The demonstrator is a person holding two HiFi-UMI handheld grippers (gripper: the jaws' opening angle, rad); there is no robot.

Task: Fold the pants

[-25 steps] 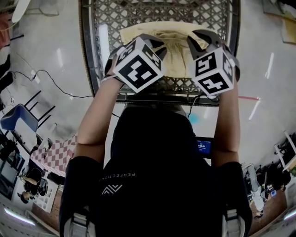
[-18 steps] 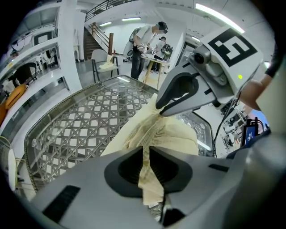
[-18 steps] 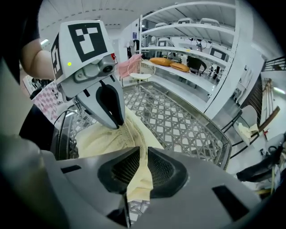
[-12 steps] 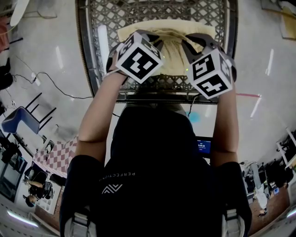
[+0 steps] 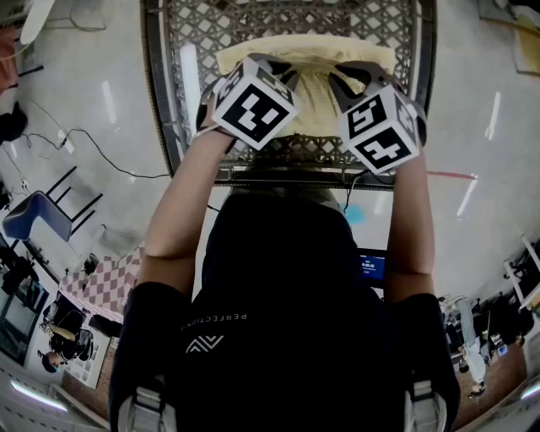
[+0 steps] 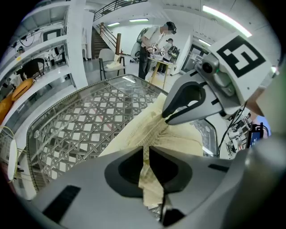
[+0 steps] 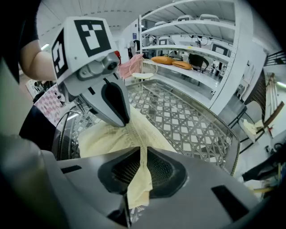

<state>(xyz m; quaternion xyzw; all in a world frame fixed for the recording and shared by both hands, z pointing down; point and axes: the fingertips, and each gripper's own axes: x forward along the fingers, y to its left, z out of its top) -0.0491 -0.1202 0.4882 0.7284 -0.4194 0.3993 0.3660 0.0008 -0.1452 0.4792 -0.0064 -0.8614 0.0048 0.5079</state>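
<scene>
Pale yellow pants (image 5: 314, 84) lie folded on the lattice-top glass table (image 5: 253, 25). Both grippers stand over the near edge of the cloth, side by side. My left gripper (image 6: 146, 150) is shut on a pinch of the pants' ribbed edge (image 6: 149, 179), which runs up between its jaws. My right gripper (image 7: 144, 150) is shut on the pants (image 7: 116, 136) as well, a strip of fabric (image 7: 140, 185) squeezed between its pads; its jaws have just been closing on it. In the head view the marker cubes of the left gripper (image 5: 253, 101) and right gripper (image 5: 380, 126) hide the jaws.
The table's metal rim (image 5: 287, 173) runs just in front of the person's chest. A person (image 6: 154, 42) stands at a bench beyond the table. White shelving (image 7: 196, 49) with orange items lines the far side. Cables (image 5: 93, 143) trail on the floor at left.
Both grippers have crept slightly towards each other over the near edge of the pants, the right one more; the cloth between them has bunched a little.
</scene>
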